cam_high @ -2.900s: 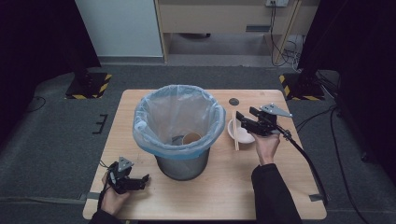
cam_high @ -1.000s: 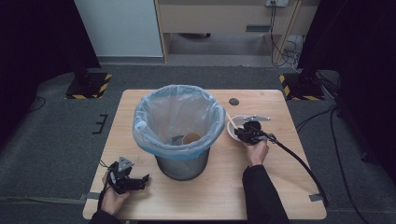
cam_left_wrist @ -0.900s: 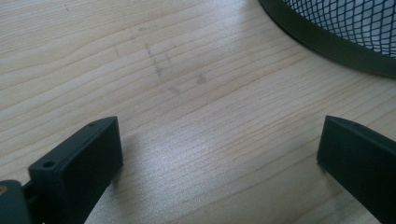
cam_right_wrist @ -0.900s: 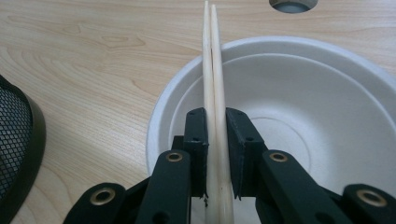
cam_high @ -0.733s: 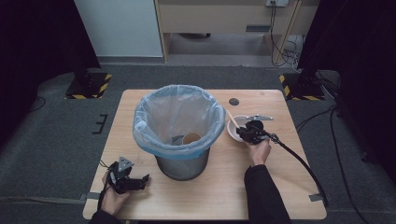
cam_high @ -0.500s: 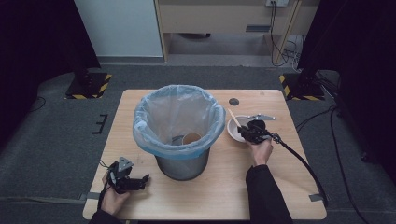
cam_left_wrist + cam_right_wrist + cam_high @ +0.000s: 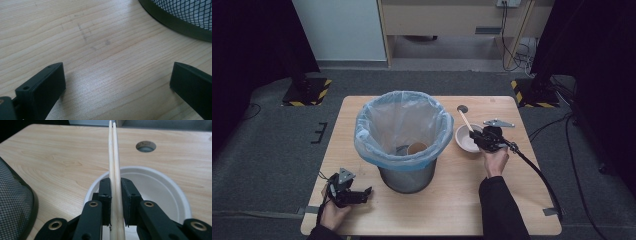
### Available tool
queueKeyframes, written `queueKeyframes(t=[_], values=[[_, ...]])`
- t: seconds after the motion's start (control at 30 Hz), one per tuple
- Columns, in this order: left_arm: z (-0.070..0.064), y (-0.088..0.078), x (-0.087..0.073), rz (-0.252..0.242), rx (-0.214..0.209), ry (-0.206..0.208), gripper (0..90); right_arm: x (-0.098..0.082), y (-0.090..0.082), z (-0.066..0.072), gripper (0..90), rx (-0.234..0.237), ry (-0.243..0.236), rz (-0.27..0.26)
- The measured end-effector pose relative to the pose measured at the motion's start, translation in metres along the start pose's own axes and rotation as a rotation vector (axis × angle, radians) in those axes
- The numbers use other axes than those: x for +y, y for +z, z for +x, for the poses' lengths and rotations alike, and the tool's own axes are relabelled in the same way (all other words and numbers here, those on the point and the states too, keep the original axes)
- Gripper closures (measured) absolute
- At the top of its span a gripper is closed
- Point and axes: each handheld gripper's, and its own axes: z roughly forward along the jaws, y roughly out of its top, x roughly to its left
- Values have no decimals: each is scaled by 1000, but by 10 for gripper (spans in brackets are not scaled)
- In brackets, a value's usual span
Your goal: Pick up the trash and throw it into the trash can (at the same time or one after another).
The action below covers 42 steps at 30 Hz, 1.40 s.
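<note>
High overhead forward-down — two close low tool views, table shared.

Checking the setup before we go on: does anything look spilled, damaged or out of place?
Nothing stands out. The mesh bin with blue liner stands upright, the white bowl looks empty and intact, and the right hand-held gripper holds the pale wooden chopsticks straight.

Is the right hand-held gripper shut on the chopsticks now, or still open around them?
Shut. In the right gripper view the right hand-held gripper has both jaws pressed against the chopsticks, above the white bowl.
</note>
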Motion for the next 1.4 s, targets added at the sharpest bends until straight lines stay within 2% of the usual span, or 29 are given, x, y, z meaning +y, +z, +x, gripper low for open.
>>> queueKeyframes(t=[0.33, 0.7, 0.93, 1.4], values=[[0, 0, 0, 0, 0, 0, 0, 12, -23, 0, 795, 15, 3, -82], [0, 0, 0, 0, 0, 0, 0, 29, -51, -1, 796, 27, 12, -196], [0, 0, 0, 0, 0, 0, 0, 40, -67, 0, 796, 22, 4, -241], [0, 0, 0, 0, 0, 0, 0, 60, -95, 5, 796, 59, 0, -340]])
